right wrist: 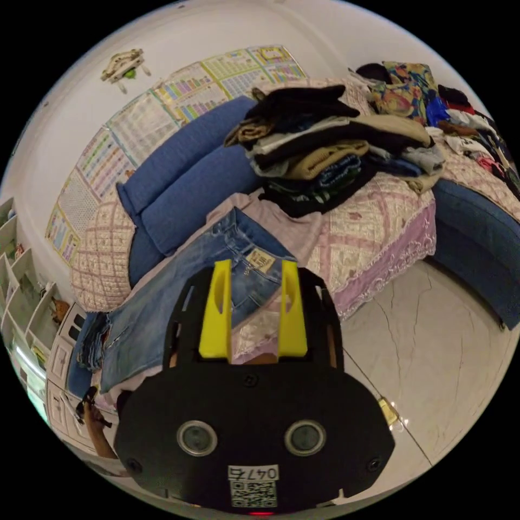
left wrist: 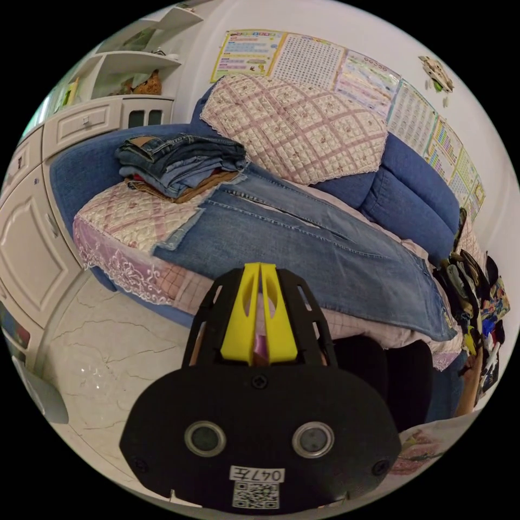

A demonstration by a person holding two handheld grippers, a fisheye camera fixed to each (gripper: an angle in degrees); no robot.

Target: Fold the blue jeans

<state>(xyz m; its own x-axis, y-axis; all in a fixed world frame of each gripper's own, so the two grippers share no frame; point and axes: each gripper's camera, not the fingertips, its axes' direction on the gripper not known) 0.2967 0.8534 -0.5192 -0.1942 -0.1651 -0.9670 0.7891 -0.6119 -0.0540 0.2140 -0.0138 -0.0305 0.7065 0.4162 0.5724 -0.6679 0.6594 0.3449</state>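
Observation:
The blue jeans [left wrist: 325, 244] lie flat along the sofa seat, legs running toward a stack of folded jeans [left wrist: 179, 157]. My left gripper [left wrist: 260, 268] hovers in front of the near edge of the legs, its yellow jaws shut together with nothing between them. In the right gripper view the jeans [right wrist: 157, 303] show their waistband with a tan patch [right wrist: 261, 259]. My right gripper [right wrist: 254, 264] stands open just short of that waistband, jaws apart on either side of the patch as seen from here and not touching the cloth.
A tall pile of unfolded clothes [right wrist: 336, 151] sits on the quilted sofa cover [right wrist: 379, 227] beside the waistband. A quilted throw [left wrist: 298, 124] drapes the blue backrest. White cabinets [left wrist: 32, 233] and pale tiled floor [right wrist: 444, 346] border the sofa. A hand [right wrist: 95, 417] shows low left.

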